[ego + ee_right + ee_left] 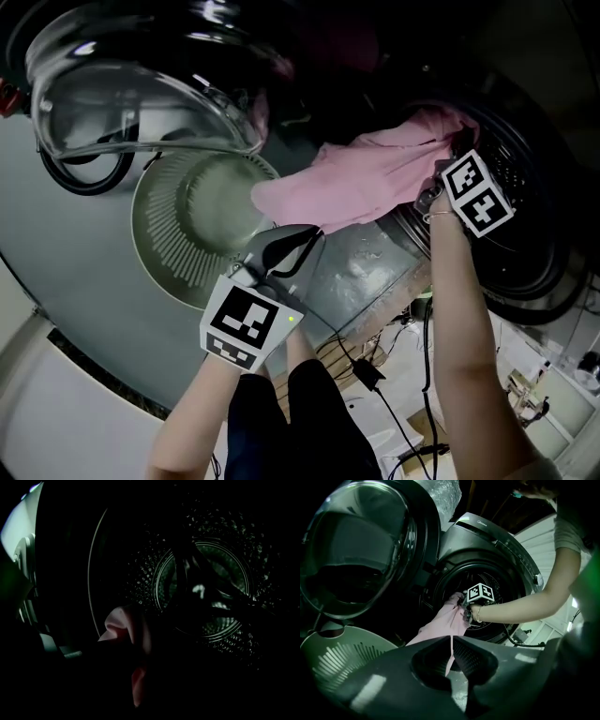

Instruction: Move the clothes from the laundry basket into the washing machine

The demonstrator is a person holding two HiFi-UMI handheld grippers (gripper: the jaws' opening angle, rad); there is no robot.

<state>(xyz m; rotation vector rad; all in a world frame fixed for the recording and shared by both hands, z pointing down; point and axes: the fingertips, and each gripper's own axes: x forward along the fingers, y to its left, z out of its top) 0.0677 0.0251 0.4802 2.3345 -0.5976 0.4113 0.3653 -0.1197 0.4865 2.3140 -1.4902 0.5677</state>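
Note:
A pink garment [366, 173] stretches from the mouth of the washing machine's drum [530, 202] down toward the pale green laundry basket [159, 258]. My left gripper [298, 246] is shut on the garment's lower edge, just beside the basket; in the left gripper view a thin fold of pink cloth [446, 620] runs up from the left gripper [451, 643]. My right gripper [439, 187] holds the upper end at the drum opening. In the right gripper view the right gripper [135, 674] is dark, with pink cloth [123, 620] pinched in it before the perforated drum [206, 588].
The machine's round glass door [141, 84] hangs open above the basket at upper left. A grey rubber seal [375, 262] rims the opening. Black cables [375, 375] and small parts lie on the floor by my legs.

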